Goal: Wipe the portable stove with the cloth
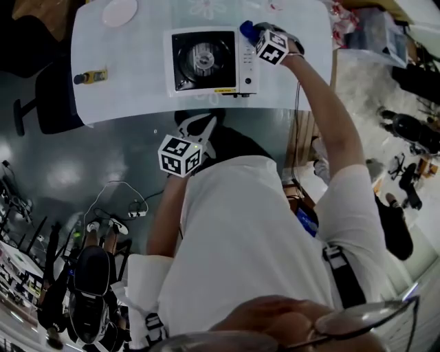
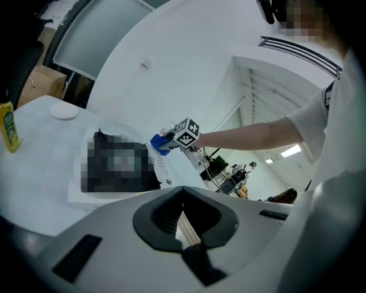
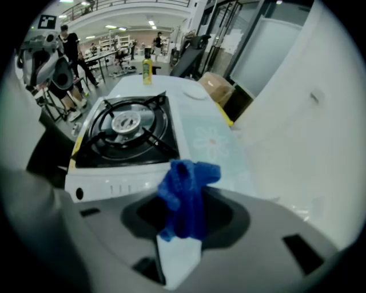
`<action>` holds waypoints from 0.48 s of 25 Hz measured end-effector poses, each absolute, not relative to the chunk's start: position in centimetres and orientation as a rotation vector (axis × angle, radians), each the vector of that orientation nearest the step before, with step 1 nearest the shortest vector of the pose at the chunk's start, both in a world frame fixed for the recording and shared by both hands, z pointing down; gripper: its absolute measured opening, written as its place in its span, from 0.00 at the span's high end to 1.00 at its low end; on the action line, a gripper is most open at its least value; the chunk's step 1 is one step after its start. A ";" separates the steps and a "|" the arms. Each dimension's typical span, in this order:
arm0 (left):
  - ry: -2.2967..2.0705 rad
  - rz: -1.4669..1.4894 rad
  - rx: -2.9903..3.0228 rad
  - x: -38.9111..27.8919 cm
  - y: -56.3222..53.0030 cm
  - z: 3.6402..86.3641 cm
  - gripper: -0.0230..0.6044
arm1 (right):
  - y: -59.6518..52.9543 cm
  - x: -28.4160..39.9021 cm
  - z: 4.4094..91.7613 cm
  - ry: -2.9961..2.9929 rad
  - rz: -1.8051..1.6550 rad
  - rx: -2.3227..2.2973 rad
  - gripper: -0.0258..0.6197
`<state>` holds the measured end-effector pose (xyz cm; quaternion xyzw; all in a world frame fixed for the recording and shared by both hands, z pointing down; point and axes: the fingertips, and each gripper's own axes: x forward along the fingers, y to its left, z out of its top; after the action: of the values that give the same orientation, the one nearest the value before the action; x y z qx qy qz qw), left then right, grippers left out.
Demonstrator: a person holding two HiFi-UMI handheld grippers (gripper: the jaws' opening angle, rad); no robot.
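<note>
1 blue cloth (image 3: 186, 194) is pinched in my right gripper (image 3: 182, 229), whose jaws are clamped on it so that a bunched wad sticks out ahead. It hangs at the far right corner of the white portable stove (image 1: 213, 62), which stands near the front edge of the pale table (image 1: 124, 82). I cannot tell whether the cloth touches the stove. My left gripper (image 2: 184, 232) has its jaws together with nothing between them. Only the head view shows it held off the table's near edge. The right gripper view alone shows the burner ring and pan supports clearly. 1 yellow bottle (image 1: 91, 77) and 1 white dish (image 1: 119, 12) sit well left of the stove.
</note>
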<state>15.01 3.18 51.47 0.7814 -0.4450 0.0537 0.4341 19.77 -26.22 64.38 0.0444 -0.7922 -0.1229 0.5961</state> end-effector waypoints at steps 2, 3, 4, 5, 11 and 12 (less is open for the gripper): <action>-1.118 0.137 1.933 15.2 3.4 51.9 0.91 | -26.5 19.5 64.8 -1.852 -0.303 0.077 0.71; -1.123 0.139 1.926 15.1 3.5 52.1 0.91 | -26.4 19.3 64.8 -1.859 -0.303 0.065 0.71; -1.129 0.138 1.919 15.1 3.6 52.4 0.91 | -26.1 19.1 64.8 -1.865 -0.301 0.052 0.71; -1.134 0.136 1.911 15.0 3.8 52.6 0.91 | -25.9 19.0 64.8 -1.872 -0.299 0.041 0.71; -1.149 0.148 1.882 15.3 4.9 53.5 0.91 | -23.4 19.6 65.2 -1.881 -0.309 0.001 0.71; -1.152 0.147 1.879 15.3 5.0 53.5 0.91 | -23.1 19.8 65.2 -1.883 -0.312 0.000 0.71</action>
<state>15.35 5.02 53.49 0.7599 -0.4659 0.0596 0.4494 19.77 -23.06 65.17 0.0000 -0.8050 -0.1335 0.5780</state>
